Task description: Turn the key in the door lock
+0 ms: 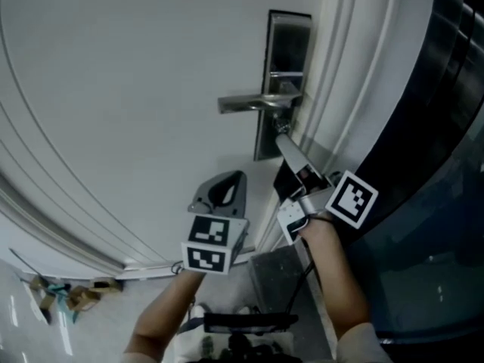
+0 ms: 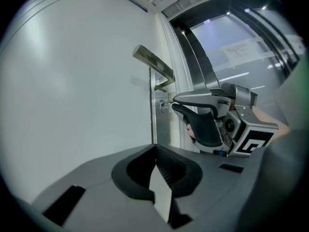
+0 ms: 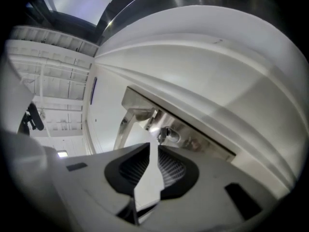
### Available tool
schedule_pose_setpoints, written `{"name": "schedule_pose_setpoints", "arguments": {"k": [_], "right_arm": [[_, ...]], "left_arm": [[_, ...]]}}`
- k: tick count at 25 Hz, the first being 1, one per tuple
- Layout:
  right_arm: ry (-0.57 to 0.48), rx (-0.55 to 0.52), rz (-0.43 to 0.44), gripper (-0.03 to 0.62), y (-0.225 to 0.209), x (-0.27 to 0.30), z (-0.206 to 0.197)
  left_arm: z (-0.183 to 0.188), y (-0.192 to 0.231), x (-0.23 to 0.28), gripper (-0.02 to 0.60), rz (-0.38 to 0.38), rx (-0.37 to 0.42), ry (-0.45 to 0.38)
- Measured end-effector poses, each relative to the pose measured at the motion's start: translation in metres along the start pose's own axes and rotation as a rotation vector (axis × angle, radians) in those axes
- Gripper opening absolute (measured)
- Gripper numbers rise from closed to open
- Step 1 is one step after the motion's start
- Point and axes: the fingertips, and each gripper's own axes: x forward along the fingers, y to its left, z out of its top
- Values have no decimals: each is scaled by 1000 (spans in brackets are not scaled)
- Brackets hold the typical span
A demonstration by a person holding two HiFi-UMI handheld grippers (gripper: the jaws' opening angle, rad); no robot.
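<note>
**Key [image 3: 164, 135] just ahead of the right gripper [image 2: 175, 102], under the door handle [image 1: 249, 103]**

The key sits in the lock [image 1: 281, 129] at the foot of the metal plate [image 1: 287, 44]. Its shaft sticks out from the door [image 1: 113, 89], almost straight at the right gripper, which points up at it from below. That gripper's 2 jaws stand slightly apart, with the key just beyond their tips and not pinched. The left gripper [image 2: 154, 151] is well back, farther from the lock, its jaws together on nothing. Whether the key is turned I cannot tell; this fits closing in on it or letting it go.
</note>
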Motion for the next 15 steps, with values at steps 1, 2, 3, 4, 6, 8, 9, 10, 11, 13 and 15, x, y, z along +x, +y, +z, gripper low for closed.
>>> {"name": "schedule_pose_setpoints", "arguments": {"k": [1, 2, 3, 4, 6, 8, 9, 10, 11, 13, 15], "right_arm": [[15, -22, 13, 58, 3, -2, -5], [27, -51, 24, 60, 5, -3, -11], [39, -90, 30, 60, 8, -6, -18], [50, -141, 29, 60, 11, -8, -25], [74, -276, 10, 60, 15, -16, -42], [99, -416, -5, 60, 23, -22, -60], [110, -471, -10, 60, 28, -25, -69], [120, -515, -16, 60, 32, -27, -79], [127, -553, -24, 60, 36, -31, -88], [135, -622, -47, 57, 43, -39, -109], [145, -676, -73, 55, 51, -47, -131]], "left_arm": [[-2, 2, -3, 15, 17, 2, 2], [-3, 5, -6, 15, 33, 3, 3], [-5, 7, -9, 15, 47, 3, 3], [-7, 9, -14, 15, 59, 2, 1], [-10, 11, -26, 15, 78, -4, -5], [-13, 14, -39, 15, 95, -10, -9], [-13, 15, -46, 15, 102, -11, -13], [-14, 15, -54, 15, 108, -10, -19], [-15, 15, -63, 15, 113, -7, -27], [-20, 13, -82, 15, 117, -5, -39], [-29, 11, -102, 15, 113, -12, -32]]}}
